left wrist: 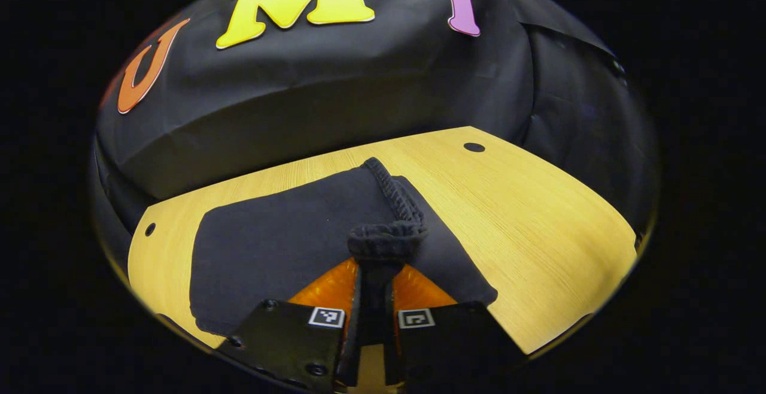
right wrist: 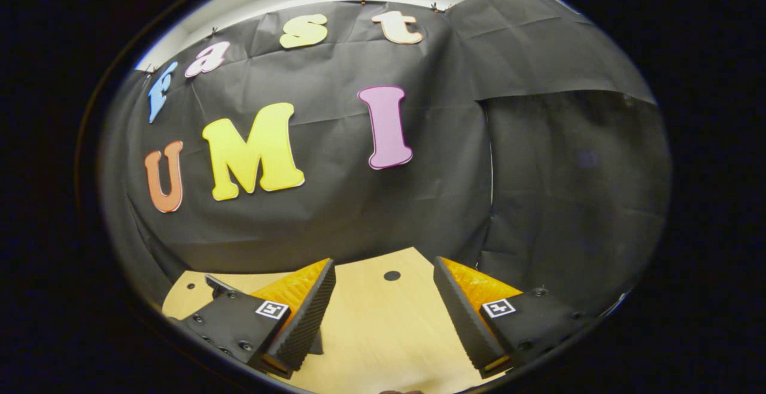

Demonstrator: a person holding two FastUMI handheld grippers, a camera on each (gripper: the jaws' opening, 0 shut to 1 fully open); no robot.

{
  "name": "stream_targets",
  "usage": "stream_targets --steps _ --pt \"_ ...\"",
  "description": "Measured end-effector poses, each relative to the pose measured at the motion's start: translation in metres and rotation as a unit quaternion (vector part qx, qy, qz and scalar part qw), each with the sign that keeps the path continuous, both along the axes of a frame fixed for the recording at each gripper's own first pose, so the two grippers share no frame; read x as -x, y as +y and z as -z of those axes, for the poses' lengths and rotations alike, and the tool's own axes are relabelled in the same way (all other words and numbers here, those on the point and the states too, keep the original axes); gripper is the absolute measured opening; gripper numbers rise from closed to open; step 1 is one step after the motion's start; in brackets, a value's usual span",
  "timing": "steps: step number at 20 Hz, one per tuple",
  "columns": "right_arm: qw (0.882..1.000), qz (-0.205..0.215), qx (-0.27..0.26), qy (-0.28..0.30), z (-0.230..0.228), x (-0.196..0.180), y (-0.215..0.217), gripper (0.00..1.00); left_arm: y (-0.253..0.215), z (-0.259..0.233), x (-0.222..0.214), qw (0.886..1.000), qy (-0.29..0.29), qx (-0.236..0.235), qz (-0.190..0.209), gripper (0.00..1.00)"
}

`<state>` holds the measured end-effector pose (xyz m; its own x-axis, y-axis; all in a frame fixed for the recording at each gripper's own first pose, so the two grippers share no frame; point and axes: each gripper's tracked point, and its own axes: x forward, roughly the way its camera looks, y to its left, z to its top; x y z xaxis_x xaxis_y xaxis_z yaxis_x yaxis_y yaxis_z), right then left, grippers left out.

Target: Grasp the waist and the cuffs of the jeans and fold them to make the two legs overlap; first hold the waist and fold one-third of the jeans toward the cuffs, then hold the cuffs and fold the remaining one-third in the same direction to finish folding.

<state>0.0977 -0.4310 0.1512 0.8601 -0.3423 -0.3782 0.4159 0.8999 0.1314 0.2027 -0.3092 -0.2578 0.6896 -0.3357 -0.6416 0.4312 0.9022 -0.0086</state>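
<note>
Dark jeans (left wrist: 281, 244) lie spread on the wooden table (left wrist: 526, 214) in the left gripper view. My left gripper (left wrist: 377, 271) is shut on a bunched, ribbed edge of the jeans (left wrist: 388, 239), lifted a little off the flat cloth. A ridge of that edge (left wrist: 398, 193) runs away from the fingers toward the far side. In the right gripper view my right gripper (right wrist: 383, 298) stands open above bare table (right wrist: 383, 334), its ridged black pads (right wrist: 308, 316) wide apart with nothing between them. A small dark piece of the jeans (right wrist: 316, 341) peeks out behind its left finger.
The table has round holes near its far corners (left wrist: 474, 147) (left wrist: 149, 229) and one ahead of the right gripper (right wrist: 392, 275). The black cloth wall (left wrist: 335, 100) rises just behind the table's far edge. Bare wood stretches right of the jeans.
</note>
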Motion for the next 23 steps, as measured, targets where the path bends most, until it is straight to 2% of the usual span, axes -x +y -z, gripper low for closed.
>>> stream_targets --steps 3,6,9,13,17,20,21,22,23 --pt "1.0 -0.014 0.001 0.001 0.008 -0.003 0.002 1.0 -0.011 -0.021 0.004 1.0 -0.001 0.016 0.002 1.0" --pt "0.999 -0.041 0.004 -0.001 0.009 -0.015 0.018 1.0 -0.009 -0.064 0.003 0.999 -0.039 0.035 -0.002 1.0" --pt "0.997 -0.074 -0.003 -0.009 0.007 -0.029 0.048 1.0 0.021 -0.128 0.003 0.994 -0.094 0.05 -0.017 1.0" --pt "0.992 -0.123 -0.014 -0.032 -0.003 -0.05 0.095 1.0 0.098 -0.209 -0.008 0.981 -0.168 0.063 -0.079 1.0" --pt "0.986 -0.155 -0.026 -0.052 -0.011 -0.061 0.136 1.0 0.174 -0.281 -0.001 0.96 -0.222 0.071 -0.156 1.0" --pt "0.984 -0.169 -0.027 -0.057 -0.013 -0.065 0.162 1.0 0.211 -0.318 0.012 0.944 -0.26 0.066 -0.193 1.0" --pt "0.982 -0.176 -0.023 -0.057 -0.014 -0.067 0.171 1.0 0.219 -0.326 0.018 0.941 -0.266 0.064 -0.2 0.94" --pt "0.981 -0.183 -0.017 -0.059 -0.017 -0.067 0.178 1.0 0.223 -0.328 0.022 0.939 -0.269 0.061 -0.203 1.0" --pt "0.981 -0.186 -0.009 -0.062 -0.02 -0.067 0.184 1.0 0.224 -0.329 0.027 0.939 -0.27 0.059 -0.203 1.0"
